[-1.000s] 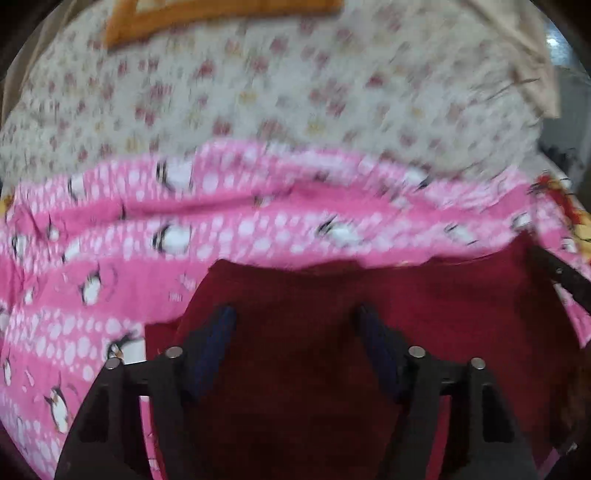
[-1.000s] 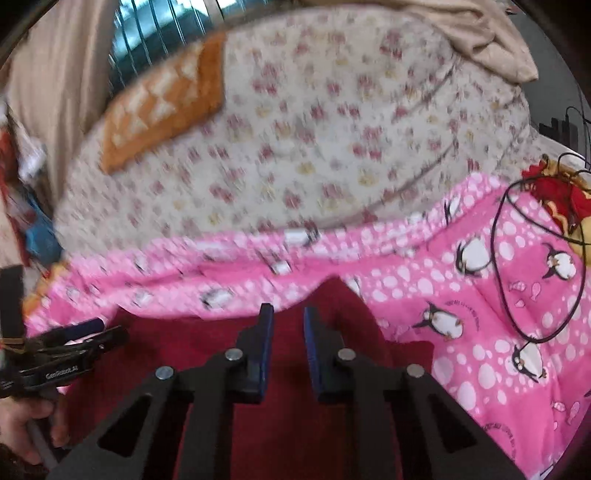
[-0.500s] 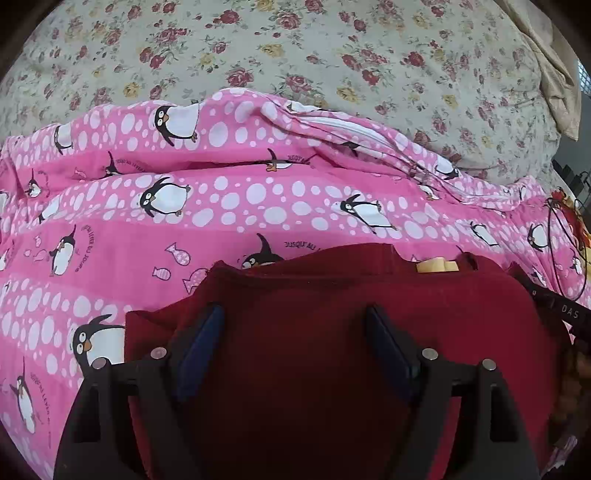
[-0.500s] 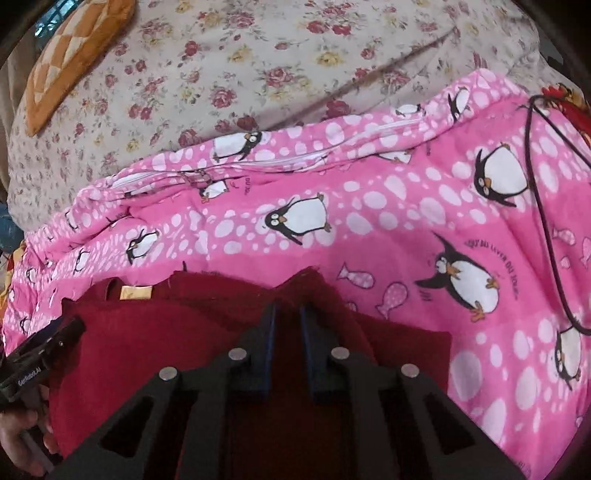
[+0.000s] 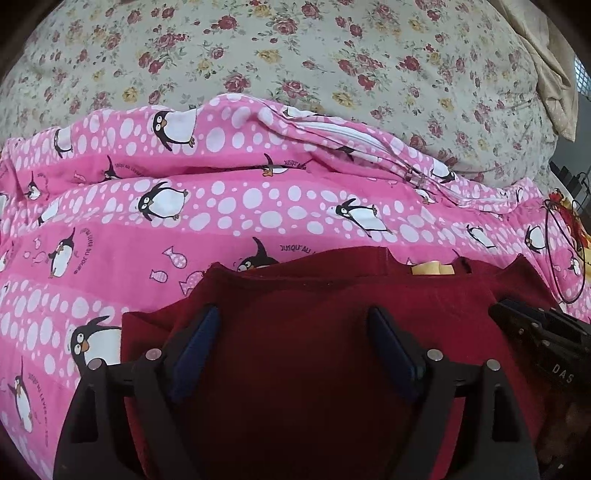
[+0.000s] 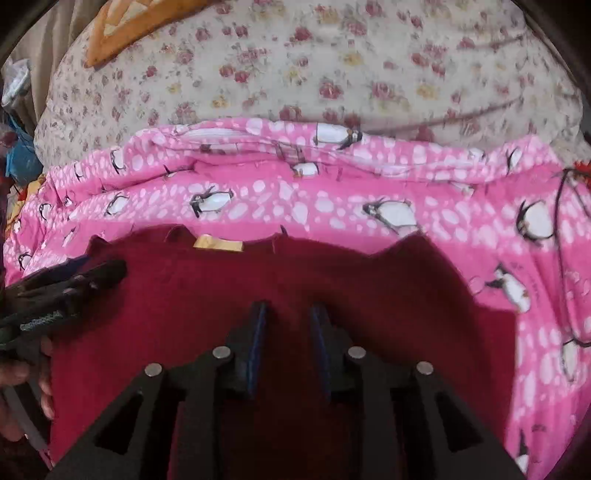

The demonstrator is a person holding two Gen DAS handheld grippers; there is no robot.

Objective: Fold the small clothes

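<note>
A dark red garment (image 5: pixel 332 284) (image 6: pixel 369 280) lies spread flat on the pink penguin blanket, its yellow neck label (image 5: pixel 432 268) (image 6: pixel 218 242) at the far edge. My left gripper (image 5: pixel 291 312) hovers over the garment's left half, jaws wide and still opening, nothing between the pads. It also shows at the left edge of the right wrist view as the left gripper (image 6: pixel 74 280). My right gripper (image 6: pixel 288 306) is over the garment's right half; its jaws are opening with a narrow gap and no fabric pinched. The right gripper (image 5: pixel 535 325) shows at the right of the left wrist view.
The pink penguin blanket (image 5: pixel 258 206) (image 6: pixel 332 206) covers a floral bed sheet (image 5: pixel 295 55) (image 6: pixel 332 74). A black cable (image 5: pixel 565 258) (image 6: pixel 561 236) loops on the blanket at the right. An orange pillow (image 6: pixel 122 26) lies far left; a hand (image 6: pixel 22 387) holds the left gripper.
The right gripper's jaws, shut on a raised fold of the red garment, have parted and the fold now lies flat. The left jaws have spread wider. The right gripper sank toward the garment.
</note>
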